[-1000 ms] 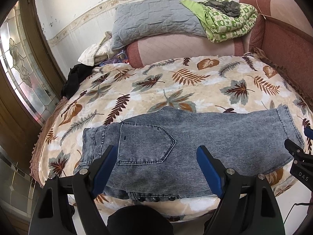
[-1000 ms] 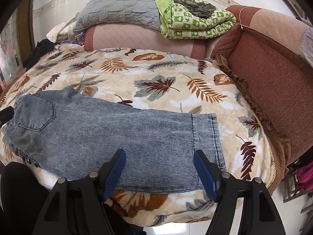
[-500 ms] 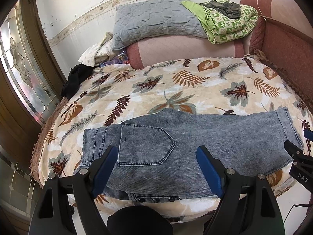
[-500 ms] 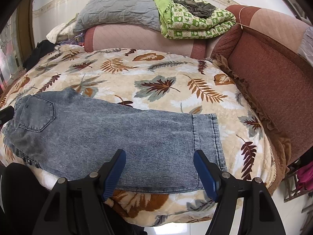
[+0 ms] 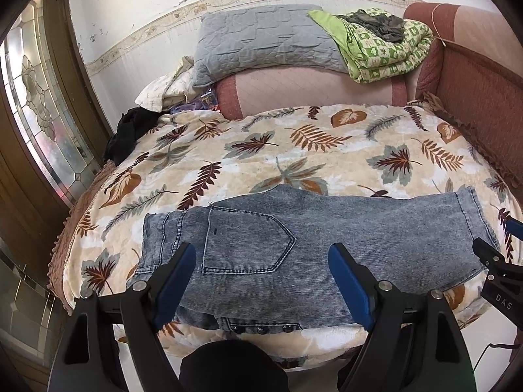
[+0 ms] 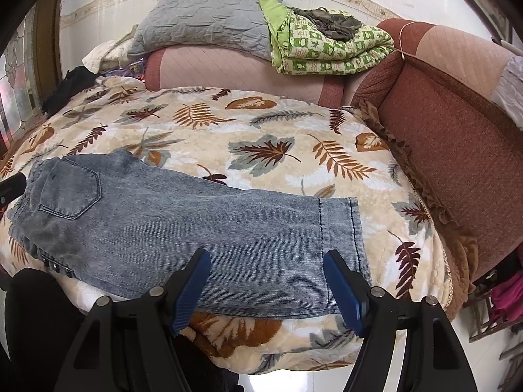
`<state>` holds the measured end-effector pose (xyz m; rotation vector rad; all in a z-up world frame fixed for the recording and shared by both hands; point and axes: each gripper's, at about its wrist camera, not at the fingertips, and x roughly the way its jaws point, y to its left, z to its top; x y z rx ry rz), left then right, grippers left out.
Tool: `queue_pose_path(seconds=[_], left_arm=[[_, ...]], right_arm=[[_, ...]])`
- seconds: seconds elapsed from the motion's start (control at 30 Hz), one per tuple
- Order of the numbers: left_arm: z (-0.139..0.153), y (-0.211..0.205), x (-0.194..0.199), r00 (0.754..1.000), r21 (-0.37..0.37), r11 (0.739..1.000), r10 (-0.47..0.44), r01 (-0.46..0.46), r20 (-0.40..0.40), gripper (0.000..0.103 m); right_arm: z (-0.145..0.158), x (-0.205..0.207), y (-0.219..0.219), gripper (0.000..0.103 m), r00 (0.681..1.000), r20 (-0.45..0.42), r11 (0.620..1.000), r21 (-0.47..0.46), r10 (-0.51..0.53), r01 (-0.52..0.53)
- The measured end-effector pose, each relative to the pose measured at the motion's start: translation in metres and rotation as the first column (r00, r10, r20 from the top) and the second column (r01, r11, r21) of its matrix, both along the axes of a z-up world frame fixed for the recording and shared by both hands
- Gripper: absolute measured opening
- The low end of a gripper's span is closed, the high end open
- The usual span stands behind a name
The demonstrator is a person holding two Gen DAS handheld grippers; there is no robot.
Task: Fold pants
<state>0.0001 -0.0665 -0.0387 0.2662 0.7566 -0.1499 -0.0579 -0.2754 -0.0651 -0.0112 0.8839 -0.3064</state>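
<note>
Grey-blue denim pants (image 5: 294, 248) lie flat along the near edge of a bed, folded lengthwise, back pocket up, waist at the left and leg hems at the right. My left gripper (image 5: 261, 254) hovers open above the waist and pocket end, nothing between its blue pads. In the right wrist view the pants (image 6: 183, 228) stretch from the left to the hem (image 6: 340, 228). Over the hem end my right gripper (image 6: 266, 261) stands open and holds nothing. A black part of the right gripper's frame shows at the right border of the left wrist view.
The bed carries a leaf-patterned blanket (image 5: 294, 150). At its far side sit a grey pillow (image 5: 261, 42), a folded green quilt (image 5: 382, 49) and a black garment (image 5: 127, 130). A red-brown padded headboard (image 6: 441, 137) rises at the right. A glazed wooden door (image 5: 36, 114) stands left.
</note>
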Motion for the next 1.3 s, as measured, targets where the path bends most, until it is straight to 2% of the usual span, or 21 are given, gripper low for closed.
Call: queue_pose_path(seconds=[0.5, 1.3], left_arm=[[0.003, 0.007, -0.002, 1.0, -0.021, 1.0, 0.006, -0.006, 0.005, 0.084], [-0.001, -0.011, -0.001, 1.0, 0.025, 1.0, -0.014, 0.014, 0.001, 0.084]], right_arm=[[0.007, -0.004, 0.009, 0.075, 1.0, 0.003, 1.0, -0.013, 0.013, -0.013], [-0.005, -0.004, -0.009, 0.075, 1.0, 0.006, 0.999, 0.043, -0.009, 0.009]])
